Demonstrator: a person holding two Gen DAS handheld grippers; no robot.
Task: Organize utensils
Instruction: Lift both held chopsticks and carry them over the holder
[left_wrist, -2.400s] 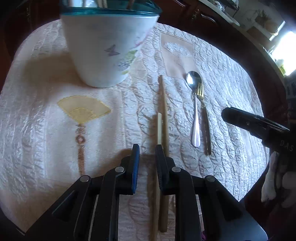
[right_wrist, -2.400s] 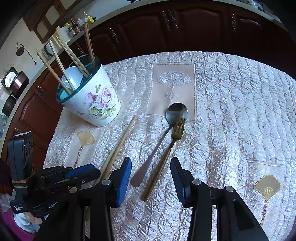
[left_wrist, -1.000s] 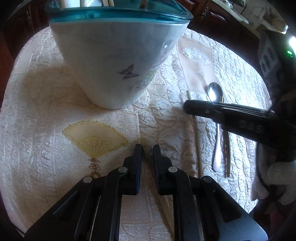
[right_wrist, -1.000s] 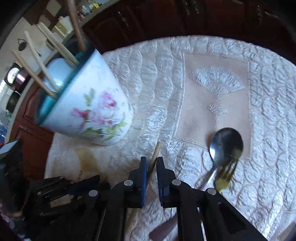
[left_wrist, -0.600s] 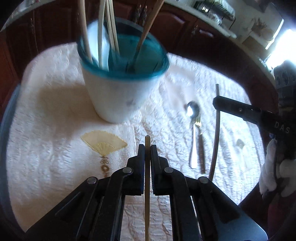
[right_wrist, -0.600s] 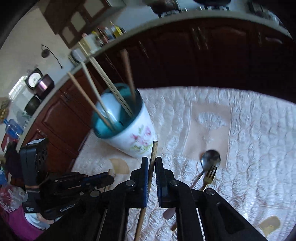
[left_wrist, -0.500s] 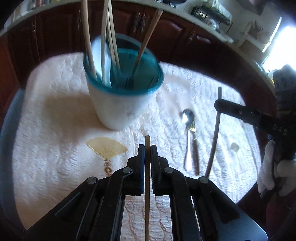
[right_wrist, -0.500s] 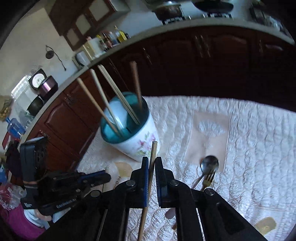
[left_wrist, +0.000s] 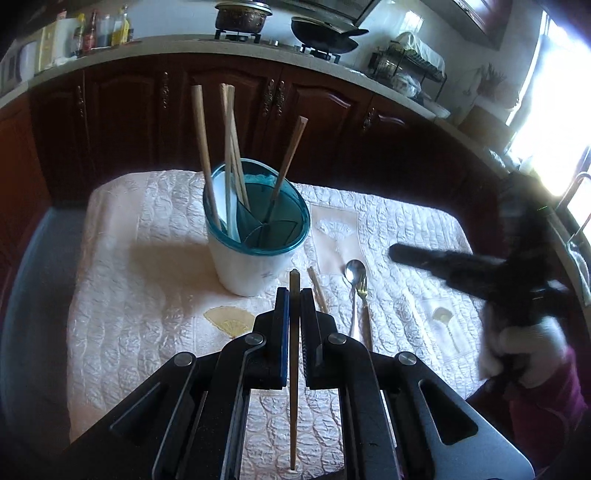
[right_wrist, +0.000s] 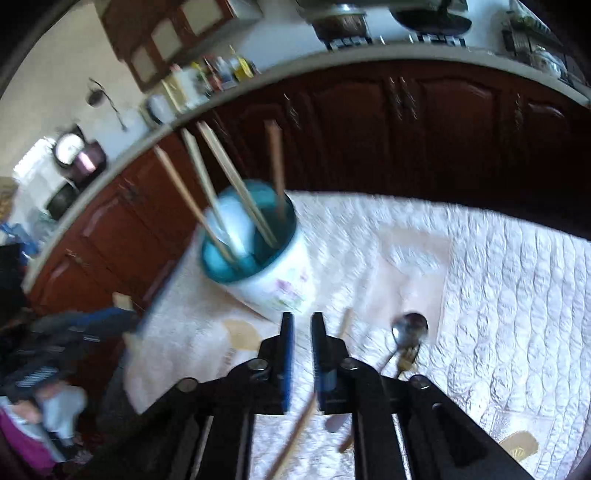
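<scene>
A white floral holder with a teal rim (left_wrist: 255, 236) stands on the quilted cloth and holds several chopsticks. My left gripper (left_wrist: 294, 295) is shut on a pale chopstick (left_wrist: 294, 354), held high in front of the holder. My right gripper (right_wrist: 300, 323) is blurred, its fingers a narrow gap apart with nothing between them. A brown chopstick (right_wrist: 343, 325) lies on the cloth under it; the same stick shows in the left wrist view (left_wrist: 318, 290). A spoon (left_wrist: 354, 273) and a gold fork (left_wrist: 364, 295) lie side by side right of the holder.
The table (left_wrist: 110, 295) is covered with a cream quilted cloth. Dark wood cabinets (left_wrist: 332, 122) and a counter with a stove run behind it. The holder also shows in the right wrist view (right_wrist: 266, 266), with the spoon (right_wrist: 408, 326) to its right.
My right gripper has let go of the brown chopstick, which now lies on the cloth. Both grippers have risen higher above the table. My left gripper still holds its chopstick.
</scene>
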